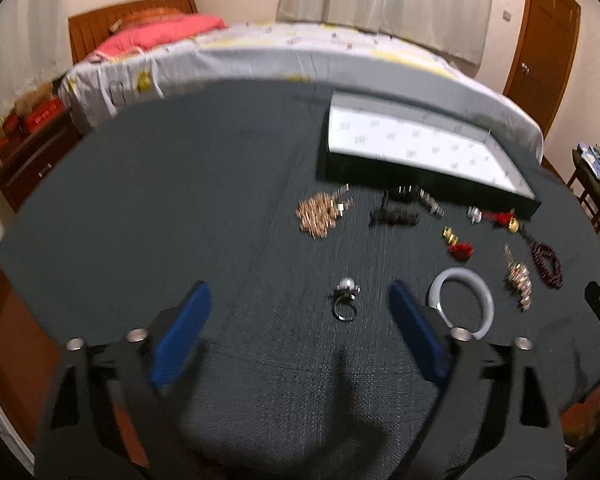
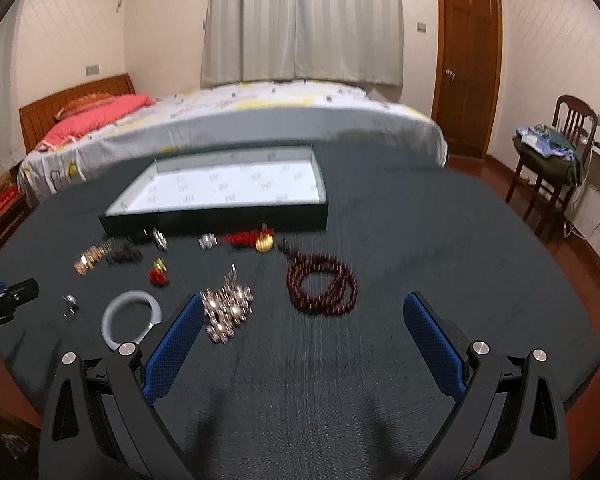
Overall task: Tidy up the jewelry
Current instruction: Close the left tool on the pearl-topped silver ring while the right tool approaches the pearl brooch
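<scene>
- Across the foreground, a dark grey cloth-covered table [image 2: 440,240] is spread, its weave blurred in both views.
- Behind the table a bed [image 2: 260,116] is seen, with a pale patterned sheet, a pink pillow [image 2: 100,116] and a wooden headboard.
- Grey-white curtains [image 2: 304,20] are hung on the far wall, and a brown wooden door [image 2: 466,64] is set to their right.
- A wooden chair [image 2: 556,152] piled with cloth is placed beside the door, on a reddish floor.
- A shallow black tray [image 2: 220,222] with a white printed lining is laid at the far side of the table; nothing can be made out inside it.
- The jewelry is scattered on the cloth in front of the tray, none of it in the tray.
- A string of dark red beads [image 2: 322,286] is coiled near the right gripper's side.
- A sparkly silver-pink chain piece [image 2: 226,308] is lain just left of the beads, beside that gripper's left pad.
- A pale grey bangle [image 1: 460,304] is lain flat, just beside the left gripper's right finger.
- A silver ring with a pearl-like top [image 1: 346,300] is seen between and ahead of the left gripper's fingers, untouched.
- A gold-toned cluster [image 1: 320,214], black pieces [image 1: 396,214] and red tasselled charms [image 1: 460,248] are strewn nearer the tray.
- The left gripper [image 1: 300,300] is held with jaws wide apart and nothing clasped.
- The right gripper [image 2: 304,312] is likewise spread wide over bare cloth, gripping nothing.
</scene>
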Motion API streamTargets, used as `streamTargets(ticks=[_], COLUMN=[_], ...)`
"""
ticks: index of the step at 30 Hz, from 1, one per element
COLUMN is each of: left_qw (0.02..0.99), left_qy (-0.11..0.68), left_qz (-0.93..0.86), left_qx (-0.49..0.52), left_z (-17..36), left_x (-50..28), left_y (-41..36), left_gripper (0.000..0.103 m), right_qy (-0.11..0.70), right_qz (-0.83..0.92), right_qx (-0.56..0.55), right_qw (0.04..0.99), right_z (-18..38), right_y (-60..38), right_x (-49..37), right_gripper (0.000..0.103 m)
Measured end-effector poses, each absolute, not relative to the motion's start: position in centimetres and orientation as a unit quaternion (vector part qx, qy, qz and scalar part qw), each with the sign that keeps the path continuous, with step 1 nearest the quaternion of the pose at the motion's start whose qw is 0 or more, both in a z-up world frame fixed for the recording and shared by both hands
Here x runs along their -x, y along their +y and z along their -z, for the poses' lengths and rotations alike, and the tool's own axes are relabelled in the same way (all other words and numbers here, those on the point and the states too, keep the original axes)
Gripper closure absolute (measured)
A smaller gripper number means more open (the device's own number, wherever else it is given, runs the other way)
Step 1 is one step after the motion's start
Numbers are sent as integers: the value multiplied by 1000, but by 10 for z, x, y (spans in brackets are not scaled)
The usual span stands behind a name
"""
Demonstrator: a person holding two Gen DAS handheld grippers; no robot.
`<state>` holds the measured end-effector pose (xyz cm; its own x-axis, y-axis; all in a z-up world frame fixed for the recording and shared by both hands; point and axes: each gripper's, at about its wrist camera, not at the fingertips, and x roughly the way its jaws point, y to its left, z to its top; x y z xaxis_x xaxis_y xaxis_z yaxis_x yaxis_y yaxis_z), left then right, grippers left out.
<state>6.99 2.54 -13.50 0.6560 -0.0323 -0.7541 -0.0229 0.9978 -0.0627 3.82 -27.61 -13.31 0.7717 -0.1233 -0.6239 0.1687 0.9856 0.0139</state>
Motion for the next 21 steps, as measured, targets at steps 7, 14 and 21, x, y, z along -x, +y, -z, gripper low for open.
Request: streamTargets(ticks=[7,14,21], left_qw=[900,897,901], left_qy=[434,441,432], left_qz=[10,15,31], left_qx=[21,20,20], left_z=[161,173,173], left_x=[-86,-97,-99], left_y=[14,12,9], left_gripper=[27,42,64], right_qy=[358,366,372], right_qz=[70,63,60], right_qx=[-40,-46,-48], right_qw=[930,927,925], right_z=[158,163,165], right_y=[-275,-274,-274], right_x=[-52,-57,-60], right_gripper=[6,6,6])
